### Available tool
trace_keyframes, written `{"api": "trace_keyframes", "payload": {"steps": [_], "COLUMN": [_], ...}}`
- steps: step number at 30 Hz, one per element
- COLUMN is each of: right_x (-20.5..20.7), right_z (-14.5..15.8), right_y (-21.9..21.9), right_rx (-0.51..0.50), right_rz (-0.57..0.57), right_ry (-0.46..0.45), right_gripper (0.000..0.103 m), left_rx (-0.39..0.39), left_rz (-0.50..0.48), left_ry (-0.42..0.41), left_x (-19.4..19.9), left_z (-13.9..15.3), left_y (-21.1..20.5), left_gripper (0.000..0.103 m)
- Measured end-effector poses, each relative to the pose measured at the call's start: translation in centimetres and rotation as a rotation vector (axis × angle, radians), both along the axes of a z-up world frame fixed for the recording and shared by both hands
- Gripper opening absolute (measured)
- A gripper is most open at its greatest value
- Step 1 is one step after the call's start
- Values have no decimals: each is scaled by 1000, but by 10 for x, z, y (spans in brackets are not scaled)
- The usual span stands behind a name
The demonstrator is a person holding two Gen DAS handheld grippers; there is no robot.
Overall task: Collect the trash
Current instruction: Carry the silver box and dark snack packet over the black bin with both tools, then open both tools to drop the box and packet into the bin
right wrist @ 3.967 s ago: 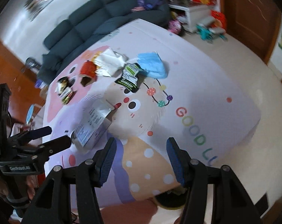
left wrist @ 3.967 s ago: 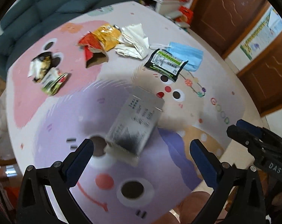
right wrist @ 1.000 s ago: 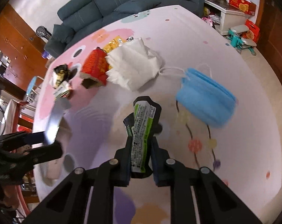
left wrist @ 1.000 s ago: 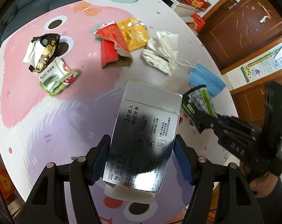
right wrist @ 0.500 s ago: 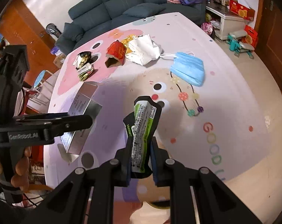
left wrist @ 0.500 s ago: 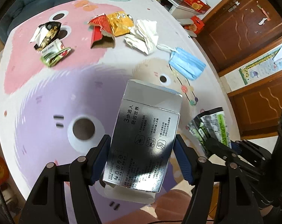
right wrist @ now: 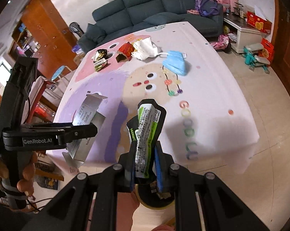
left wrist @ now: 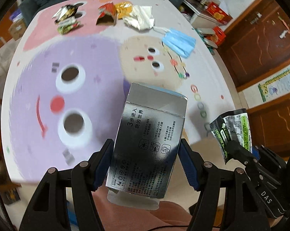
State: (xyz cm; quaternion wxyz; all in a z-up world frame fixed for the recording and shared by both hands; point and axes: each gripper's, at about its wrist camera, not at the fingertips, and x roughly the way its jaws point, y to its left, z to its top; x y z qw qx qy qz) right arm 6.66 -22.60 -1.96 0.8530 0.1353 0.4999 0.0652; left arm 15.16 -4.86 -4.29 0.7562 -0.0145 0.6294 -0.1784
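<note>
My left gripper is shut on a silver carton, held above the near edge of the cartoon-print table. The carton also shows in the right wrist view. My right gripper is shut on a black and green wrapper, raised off the table; the wrapper shows at the right of the left wrist view. On the table's far side lie a blue face mask, white crumpled paper, a red wrapper, a yellow wrapper and two small dark and green wrappers.
A round dark bin opening shows below my right gripper, by the table's near edge. A dark sofa stands behind the table. Wooden doors are to the right, a blue stool to the left.
Both grippers have pulled back toward the near edge of the table with their items still held. The trash on the table now looks farther away.
</note>
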Motion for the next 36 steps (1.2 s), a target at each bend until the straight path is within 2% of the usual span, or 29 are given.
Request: {"api": "trace_keyframes", "payload": {"steps": [5,10,14,17,22,25,27,34,36], "right_x": [-37,-68,-87,-97,-102,-97,-92,-68,-59], "right_z": [-7,-25,-52,-84,-146,-185,-221,-328,-361], "right_y": [-14,-21,-22,-20,-15,-10,-3,26,35], "right_rx": [18,37,61,71,85,86,84,59,58], "right_rz": [60,101,107,94,49,29,13,4,1], "right_ry": [-4,44,98,162,269,321,364,445,474], "right_gripper": [16,16,16,16,16,16,16,18,20], "left_rx": [-10,16,39,55,61,67,75,103,107], "left_rz": [96,122,111,98,99,103,111,139,148], "left_ry": [21,36,38,53,131,165,181,196,188], "left_x": [-50,-92,-117,-136,-156,-161,-160,-142,-136], "left_z": [-8,-17,-27,-44,-93,-137,-164,-278,-300], "left_y": [-8,-15,-16,-14,-5,1,5,21,24], "left_gripper": [66,66,66,66,66,66,66,67,66]}}
